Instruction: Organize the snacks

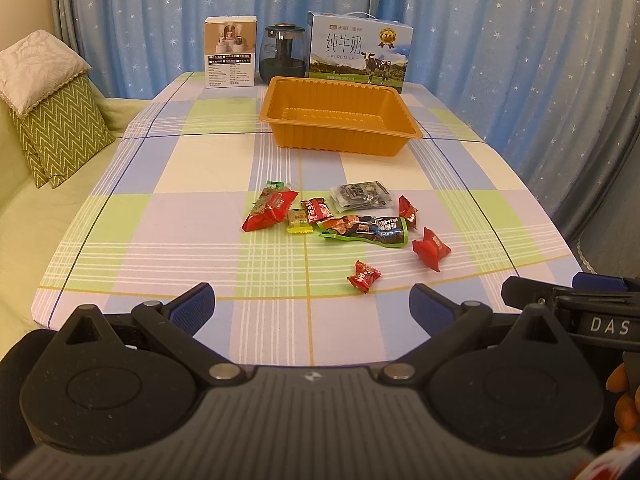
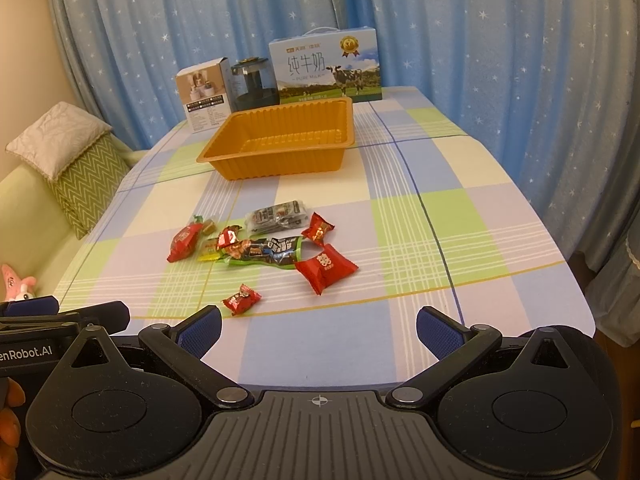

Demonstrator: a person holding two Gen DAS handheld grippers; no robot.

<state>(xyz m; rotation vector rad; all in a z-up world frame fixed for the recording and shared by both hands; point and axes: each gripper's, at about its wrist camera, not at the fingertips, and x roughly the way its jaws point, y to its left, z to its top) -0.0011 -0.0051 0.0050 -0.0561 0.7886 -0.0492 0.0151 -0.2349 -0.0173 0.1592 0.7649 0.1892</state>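
Tray [image 1: 340,136] lies crosswise; snacks [image 1: 362,232] scattered nearer

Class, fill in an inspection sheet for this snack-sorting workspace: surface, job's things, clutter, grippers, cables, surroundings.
Surface: table under a checked cloth.
Job's things: orange tray empty; wrapped snacks scattered on the cloth in front of it.
Clutter: milk carton, dark jar, small box behind the tray.
Grippers: left gripper and right gripper open, holding nothing.
Cables: nothing seen.
Surroundings: starred blue curtain; cushions.
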